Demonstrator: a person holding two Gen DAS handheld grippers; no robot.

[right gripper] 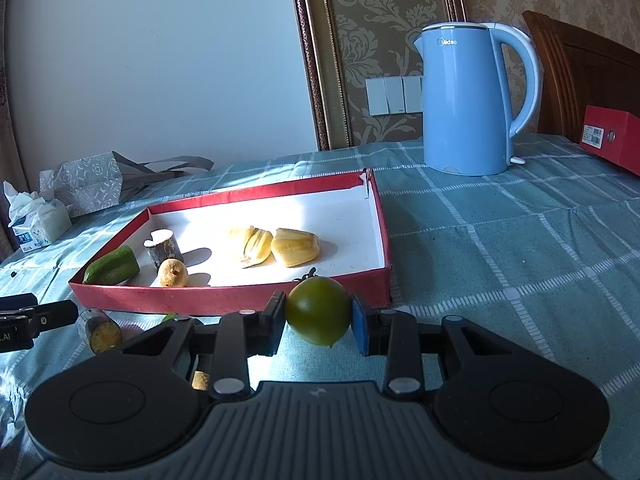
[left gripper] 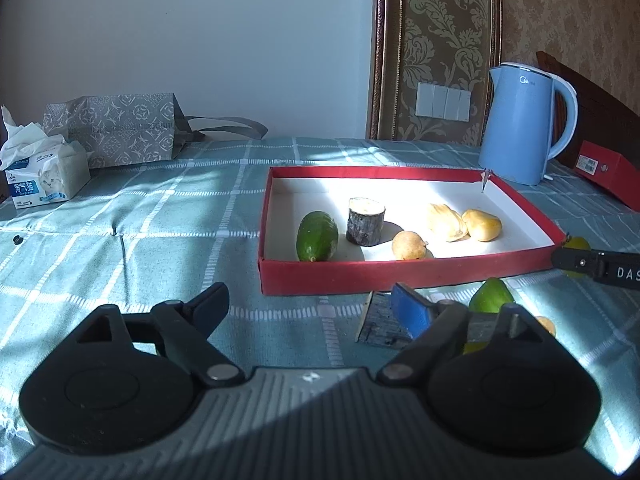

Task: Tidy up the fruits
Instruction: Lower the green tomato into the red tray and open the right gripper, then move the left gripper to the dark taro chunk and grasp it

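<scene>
A red tray (left gripper: 400, 276) with a white floor lies on the teal checked cloth; it also shows in the right wrist view (right gripper: 224, 298). It holds a green cucumber piece (left gripper: 317, 236), a sugarcane chunk (left gripper: 365, 221), a small brown fruit (left gripper: 408, 245) and two yellow jackfruit pieces (left gripper: 464, 222). My right gripper (right gripper: 319, 316) is shut on a green tomato (right gripper: 318, 310), held just before the tray's near right corner. My left gripper (left gripper: 310, 310) is open and empty in front of the tray. A second sugarcane chunk (left gripper: 384, 322) and a green fruit piece (left gripper: 491, 300) lie by its right finger.
A blue kettle (right gripper: 468, 100) stands behind the tray on the right, with a red box (right gripper: 612, 138) beyond it. A tissue pack (left gripper: 40, 178) and a patterned grey bag (left gripper: 116, 130) sit at the far left. A small brown fruit (left gripper: 547, 325) lies on the cloth.
</scene>
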